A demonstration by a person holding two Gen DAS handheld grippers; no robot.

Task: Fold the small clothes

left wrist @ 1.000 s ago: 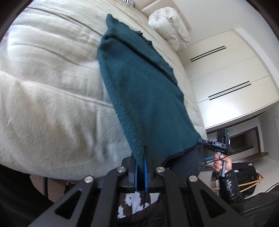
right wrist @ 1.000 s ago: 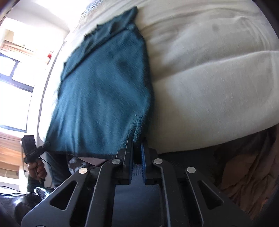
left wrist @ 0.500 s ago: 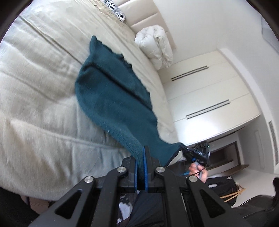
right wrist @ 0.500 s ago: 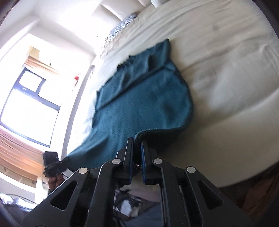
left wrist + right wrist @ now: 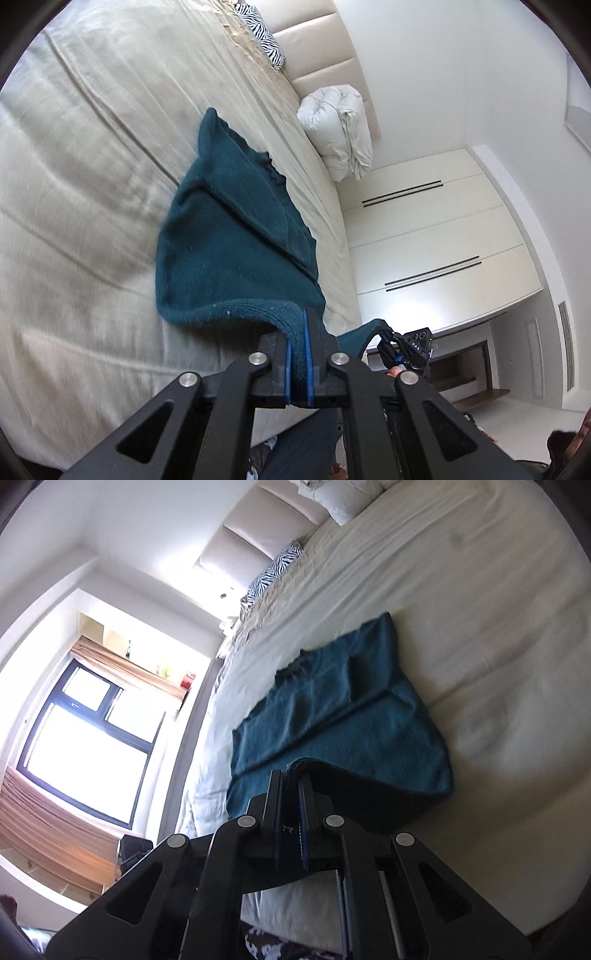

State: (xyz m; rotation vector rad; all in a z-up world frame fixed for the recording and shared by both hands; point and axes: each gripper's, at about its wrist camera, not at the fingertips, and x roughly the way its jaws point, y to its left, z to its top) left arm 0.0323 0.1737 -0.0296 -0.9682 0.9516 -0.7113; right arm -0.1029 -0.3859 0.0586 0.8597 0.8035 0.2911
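Left wrist: sweater (image 5: 236, 236) hem hidden between fingers (image 5: 291, 354).

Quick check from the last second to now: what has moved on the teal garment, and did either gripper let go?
Both grippers lifted the near hem of the teal garment off the bed and carried it toward the headboard, so the near part now arches over itself. Neither let go: the left gripper and the right gripper stay shut on the hem. The far end of the garment stayed lying flat on the bed.
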